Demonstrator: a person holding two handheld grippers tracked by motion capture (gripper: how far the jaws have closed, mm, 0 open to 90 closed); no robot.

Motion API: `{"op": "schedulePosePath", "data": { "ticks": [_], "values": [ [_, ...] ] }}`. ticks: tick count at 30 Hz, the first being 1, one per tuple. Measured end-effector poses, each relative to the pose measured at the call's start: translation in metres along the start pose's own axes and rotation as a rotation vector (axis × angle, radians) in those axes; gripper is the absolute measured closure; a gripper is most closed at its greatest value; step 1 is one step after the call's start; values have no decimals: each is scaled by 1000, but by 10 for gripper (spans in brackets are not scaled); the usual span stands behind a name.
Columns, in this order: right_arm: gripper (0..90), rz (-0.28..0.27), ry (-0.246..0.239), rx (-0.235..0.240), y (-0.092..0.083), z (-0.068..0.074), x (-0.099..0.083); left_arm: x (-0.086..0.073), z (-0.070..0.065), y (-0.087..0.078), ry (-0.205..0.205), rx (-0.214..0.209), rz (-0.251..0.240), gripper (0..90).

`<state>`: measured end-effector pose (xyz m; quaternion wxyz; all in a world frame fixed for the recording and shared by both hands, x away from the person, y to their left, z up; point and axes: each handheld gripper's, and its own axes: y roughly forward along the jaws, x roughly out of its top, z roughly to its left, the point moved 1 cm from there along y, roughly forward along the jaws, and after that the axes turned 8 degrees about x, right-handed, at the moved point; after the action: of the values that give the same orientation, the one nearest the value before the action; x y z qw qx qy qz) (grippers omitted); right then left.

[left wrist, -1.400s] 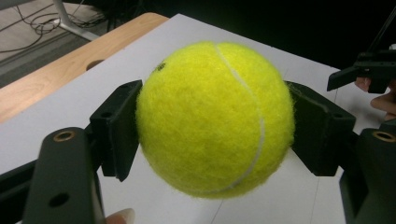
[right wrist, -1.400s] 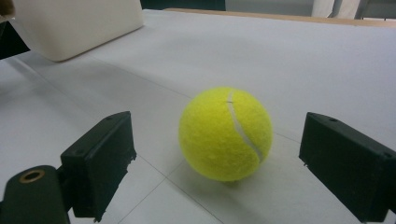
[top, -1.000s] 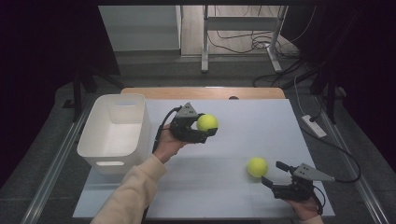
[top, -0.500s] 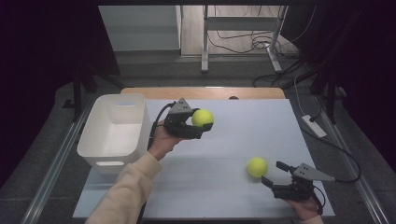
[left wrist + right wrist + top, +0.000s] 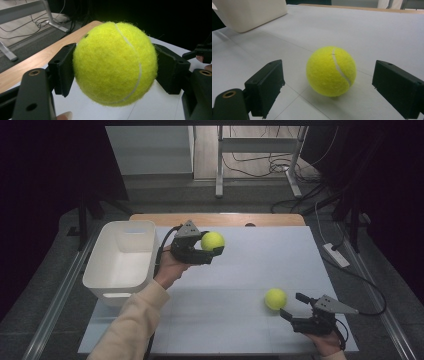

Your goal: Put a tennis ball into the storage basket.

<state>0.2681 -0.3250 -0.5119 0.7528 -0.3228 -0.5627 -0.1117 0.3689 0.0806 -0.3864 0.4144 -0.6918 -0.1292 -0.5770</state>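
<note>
Yellow tennis ball (image 5: 212,240) sat clamped in left hand-held gripper (image 5: 207,251), raised beside white bin (image 5: 120,262). Right hand-held gripper (image 5: 291,307) rested low on table (image 5: 240,270), jaws wide, second ball (image 5: 275,298) between, untouched.

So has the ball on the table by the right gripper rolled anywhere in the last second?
No. The loose tennis ball sits at the same spot on the white table, just ahead of the open right gripper.

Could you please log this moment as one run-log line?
left gripper: shut on held ball | right gripper: open | second ball: on table | bin: empty
</note>
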Motion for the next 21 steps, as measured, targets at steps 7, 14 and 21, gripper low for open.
{"op": "schedulePosePath", "data": {
  "ticks": [7, 14, 21],
  "values": [
    [102, -2, 1, -1, 0, 0, 0, 4, 7, -8, -8, 21, -14, 266],
    [102, -2, 2, -2, 0, 0, 0, 8, 16, -20, -16, 51, -23, 266],
    [102, 0, 2, -2, 0, 0, 0, 8, 26, -29, -34, 77, -33, 266]
  ]
}}
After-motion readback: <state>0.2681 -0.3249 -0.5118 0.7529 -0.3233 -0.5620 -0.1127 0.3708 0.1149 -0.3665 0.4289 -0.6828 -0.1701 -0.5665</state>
